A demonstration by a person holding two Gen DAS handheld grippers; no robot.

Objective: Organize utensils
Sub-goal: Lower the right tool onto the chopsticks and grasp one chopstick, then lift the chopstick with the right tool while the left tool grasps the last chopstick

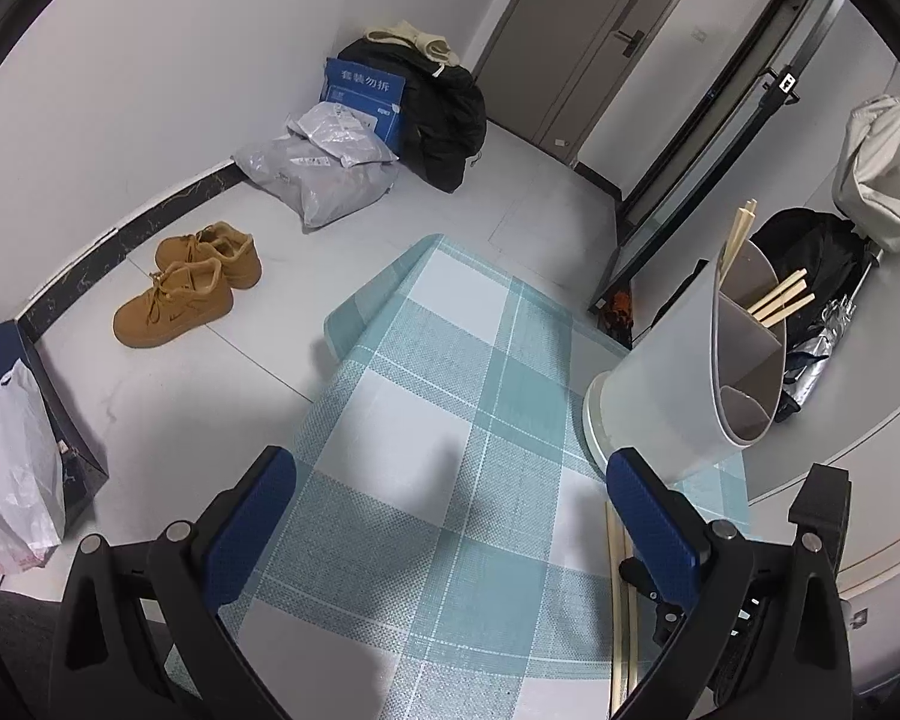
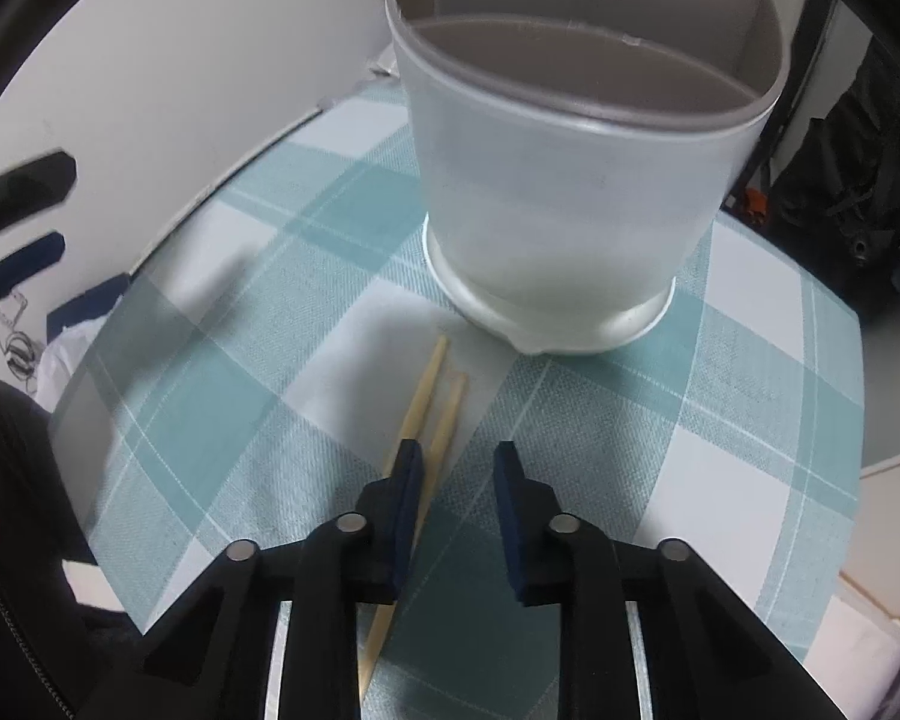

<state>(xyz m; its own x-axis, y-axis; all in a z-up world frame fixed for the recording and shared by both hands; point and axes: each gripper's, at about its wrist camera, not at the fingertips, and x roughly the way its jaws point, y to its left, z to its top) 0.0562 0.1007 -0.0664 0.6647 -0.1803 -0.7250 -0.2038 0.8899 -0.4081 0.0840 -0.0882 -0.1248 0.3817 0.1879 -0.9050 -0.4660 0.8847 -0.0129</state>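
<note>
Two chopsticks (image 2: 432,420) lie side by side on the checked tablecloth (image 2: 282,324) of the table, pointing toward the base of a white utensil holder (image 2: 564,216) and stopping just short of it. The right gripper (image 2: 457,468) hangs over their near part with its blue pads (image 2: 411,480) narrowly apart, not pressed together; the left pad sits over the left chopstick and the second stick runs just inside that pad, while the right pad stands clear of both, so neither stick is clamped, and whether the left pad touches the wood cannot be told. In the left wrist view the left gripper (image 1: 450,516) is wide open with nothing between its pads, bare cloth beneath it; the holder (image 1: 684,372) stands just ahead of its right finger (image 1: 654,516), and the chopsticks (image 1: 621,618) show as pale strips beside that finger, near the table's right edge. The holder is divided inside, and its far compartment holds several more chopsticks (image 1: 780,300) leaning on the rim; the near compartment looks empty. Open cloth spreads to the left of the sticks and ahead of the left gripper up to the far corner of the table (image 1: 390,276), beyond which the floor carries a pair of tan shoes (image 1: 186,282), some bags (image 1: 324,174) and a blue box (image 1: 363,96) against the wall. The left gripper's tips (image 2: 24,228) show at the left edge of the right wrist view, well apart from the chopsticks.
</note>
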